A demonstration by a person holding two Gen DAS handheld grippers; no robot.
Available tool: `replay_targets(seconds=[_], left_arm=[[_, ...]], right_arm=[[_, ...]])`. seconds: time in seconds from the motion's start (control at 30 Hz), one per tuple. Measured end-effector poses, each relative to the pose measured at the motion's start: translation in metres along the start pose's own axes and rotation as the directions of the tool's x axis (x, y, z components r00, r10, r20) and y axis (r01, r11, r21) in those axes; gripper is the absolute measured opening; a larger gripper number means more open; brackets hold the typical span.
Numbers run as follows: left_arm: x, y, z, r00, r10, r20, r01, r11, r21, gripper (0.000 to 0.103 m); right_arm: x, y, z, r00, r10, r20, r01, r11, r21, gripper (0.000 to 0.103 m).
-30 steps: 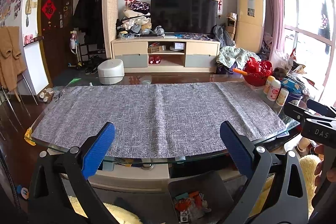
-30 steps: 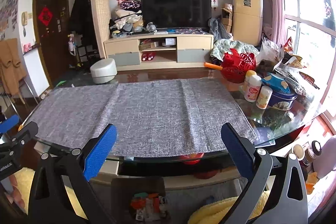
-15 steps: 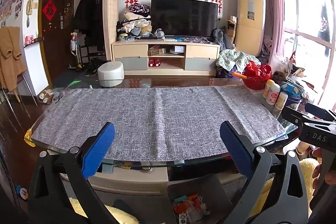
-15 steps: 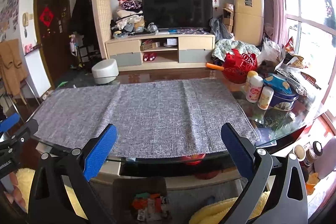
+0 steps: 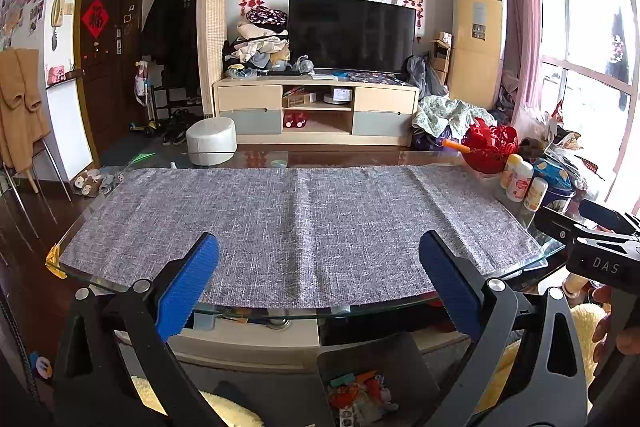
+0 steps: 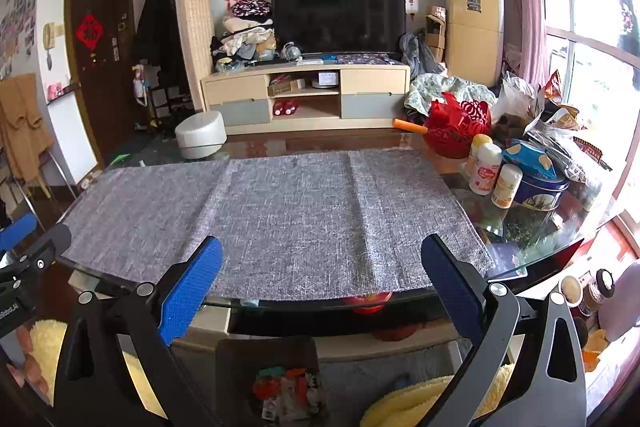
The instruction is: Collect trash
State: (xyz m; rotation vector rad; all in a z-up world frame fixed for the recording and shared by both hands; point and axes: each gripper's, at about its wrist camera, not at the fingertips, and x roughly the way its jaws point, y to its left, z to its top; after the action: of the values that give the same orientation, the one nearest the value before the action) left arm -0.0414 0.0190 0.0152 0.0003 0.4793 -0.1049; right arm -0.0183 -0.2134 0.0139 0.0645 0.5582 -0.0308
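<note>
A dark bin stands on the floor below the table's near edge, holding several colourful wrappers; it also shows in the right wrist view. A grey cloth covers the glass table and is bare. My left gripper is open and empty, held above the bin before the table edge. My right gripper is open and empty, likewise above the bin. The right gripper's body shows at the left wrist view's right edge.
A red basket, several white bottles, a blue tin and bags crowd the table's right end. A white round stool and a TV cabinet stand beyond. Yellow fluffy fabric lies near the bin.
Both grippers have risen slightly and tilted up; the table and bin sit a little lower in view. Both stay open and empty.
</note>
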Motion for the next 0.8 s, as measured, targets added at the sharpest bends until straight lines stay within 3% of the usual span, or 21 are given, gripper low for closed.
replay_targets(seconds=[0.8], left_arm=[[-0.0009, 0.0033, -0.0013, 1.000, 0.002, 0.002, -0.002, 1.000, -0.008, 0.095]], right_arm=[[0.0009, -0.0001, -0.0045, 1.000, 0.002, -0.012, -0.002, 1.000, 0.005, 0.100]])
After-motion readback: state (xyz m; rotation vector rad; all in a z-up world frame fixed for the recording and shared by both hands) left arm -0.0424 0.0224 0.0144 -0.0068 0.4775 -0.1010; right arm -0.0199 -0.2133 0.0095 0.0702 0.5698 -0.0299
